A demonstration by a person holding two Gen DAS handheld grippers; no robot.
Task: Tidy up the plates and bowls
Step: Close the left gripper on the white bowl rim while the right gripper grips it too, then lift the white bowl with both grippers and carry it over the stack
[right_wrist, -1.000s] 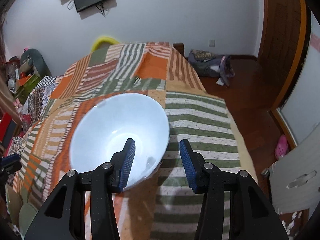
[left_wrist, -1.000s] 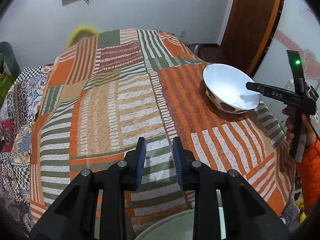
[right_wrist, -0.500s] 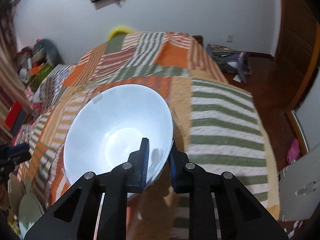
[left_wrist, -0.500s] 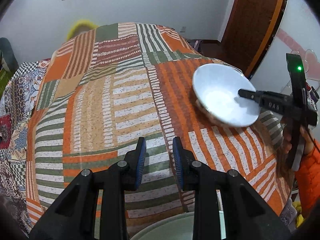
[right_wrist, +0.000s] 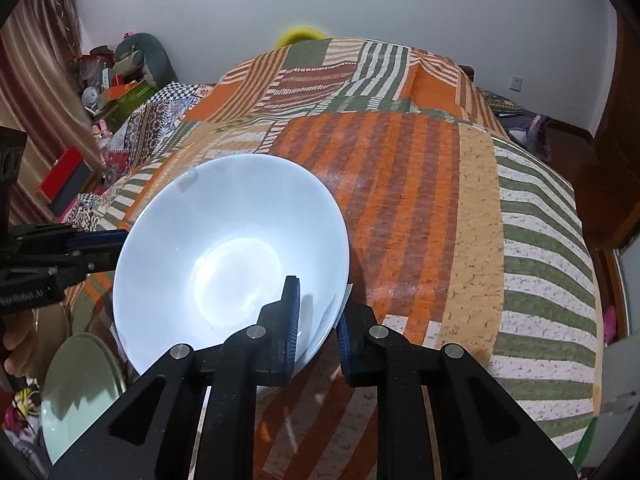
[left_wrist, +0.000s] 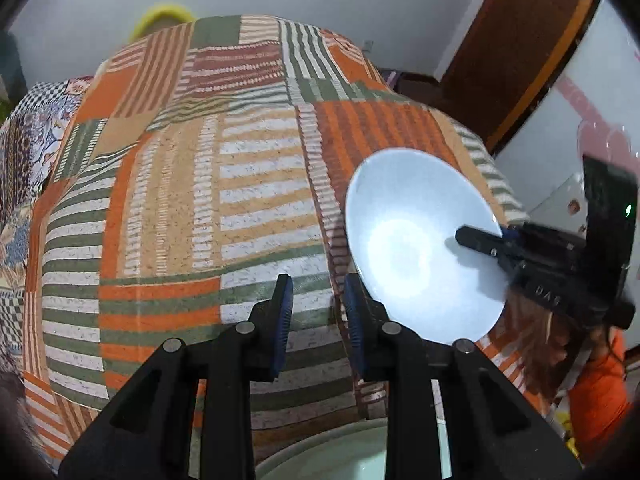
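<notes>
A white bowl point(right_wrist: 224, 256) is held by its rim in my right gripper point(right_wrist: 318, 320), tilted and lifted off the striped patchwork tablecloth point(right_wrist: 420, 208). In the left wrist view the same bowl point(left_wrist: 412, 248) hangs at the right, with my right gripper point(left_wrist: 500, 246) pinching its rim. My left gripper point(left_wrist: 318, 312) is open and empty, just left of the bowl above the near table edge. A pale green plate point(left_wrist: 352, 456) lies below the left gripper; it also shows in the right wrist view point(right_wrist: 76, 384) at lower left.
The table point(left_wrist: 180, 200) is covered by the striped cloth. A brown door point(left_wrist: 516, 40) is at the right, clutter and a red box point(right_wrist: 64, 180) on the left. A yellow rim point(right_wrist: 298, 36) shows behind the far table edge.
My right gripper closed on the bowl's rim, lifted it off the cloth and carried it toward the left gripper and near edge. The left gripper stayed open, hardly moving.
</notes>
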